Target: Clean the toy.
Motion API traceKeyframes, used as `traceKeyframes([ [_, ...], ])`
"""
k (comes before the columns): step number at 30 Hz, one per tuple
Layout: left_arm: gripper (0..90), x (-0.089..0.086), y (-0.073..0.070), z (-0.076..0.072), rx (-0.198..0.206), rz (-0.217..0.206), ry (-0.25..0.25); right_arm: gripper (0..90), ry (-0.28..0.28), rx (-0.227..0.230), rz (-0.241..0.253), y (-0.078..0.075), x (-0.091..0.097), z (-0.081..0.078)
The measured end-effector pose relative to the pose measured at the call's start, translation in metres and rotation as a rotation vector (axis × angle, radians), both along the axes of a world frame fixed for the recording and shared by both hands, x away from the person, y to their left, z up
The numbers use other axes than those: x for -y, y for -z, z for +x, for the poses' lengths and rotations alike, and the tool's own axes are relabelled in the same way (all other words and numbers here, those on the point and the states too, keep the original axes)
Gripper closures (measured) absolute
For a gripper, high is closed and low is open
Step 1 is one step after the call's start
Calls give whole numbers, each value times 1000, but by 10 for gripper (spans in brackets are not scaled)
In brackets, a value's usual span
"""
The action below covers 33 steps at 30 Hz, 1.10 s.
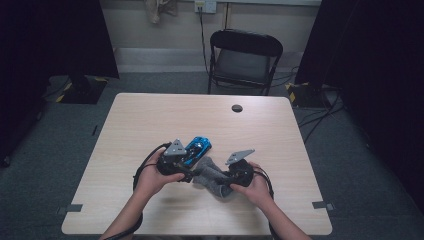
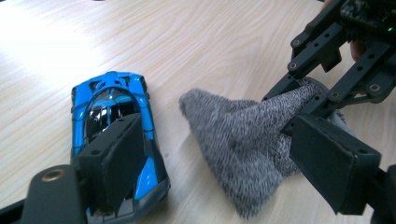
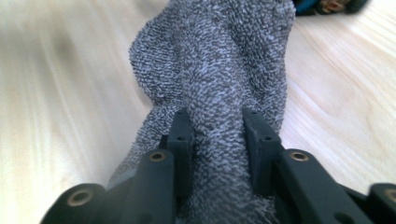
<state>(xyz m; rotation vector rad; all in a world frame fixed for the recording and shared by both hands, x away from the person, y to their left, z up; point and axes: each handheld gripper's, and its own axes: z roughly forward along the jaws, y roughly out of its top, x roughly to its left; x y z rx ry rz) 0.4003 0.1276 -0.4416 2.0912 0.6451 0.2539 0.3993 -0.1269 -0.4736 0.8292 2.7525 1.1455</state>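
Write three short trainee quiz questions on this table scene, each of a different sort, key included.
1. True or false: the right gripper is shut on the grey sock.
2. What stands beside the sock? A) a red cup B) a blue toy car C) a book
3. Fill in: the left gripper has its fingers ____, the toy car and the sock's end lying between them.

Key: 1 true; 2 B; 3 open
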Motion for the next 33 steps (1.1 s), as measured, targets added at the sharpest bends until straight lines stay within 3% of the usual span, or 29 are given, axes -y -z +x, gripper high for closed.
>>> traceKeyframes([
  [3,176,4,-2,1,17,-6,28,709,-39,10,-30,-6,-6,2],
  [7,181,11,-4,0,35,-21,77,712,-92,-4,-12,-12,-12,6],
  [10,188,14,0,0,25,2,121,713,-111,-12,15,-15,-12,10],
  [14,197,14,7,-1,10,22,138,719,-120,-27,43,-16,-11,14],
  [18,237,14,12,0,19,81,161,730,-135,-25,60,-21,-11,16],
  [22,314,15,12,1,14,104,171,743,-123,-27,102,-27,-10,19],
  [25,453,15,12,0,-1,136,172,752,-122,-26,127,-29,-10,22],
  [27,643,15,11,-1,-19,159,168,753,-121,-29,134,-30,-11,22],
  [29,714,13,8,-1,-42,157,143,744,-108,-24,137,-29,-12,23],
  [33,746,4,0,-4,-57,152,112,616,-75,-14,184,-30,-14,24],
])
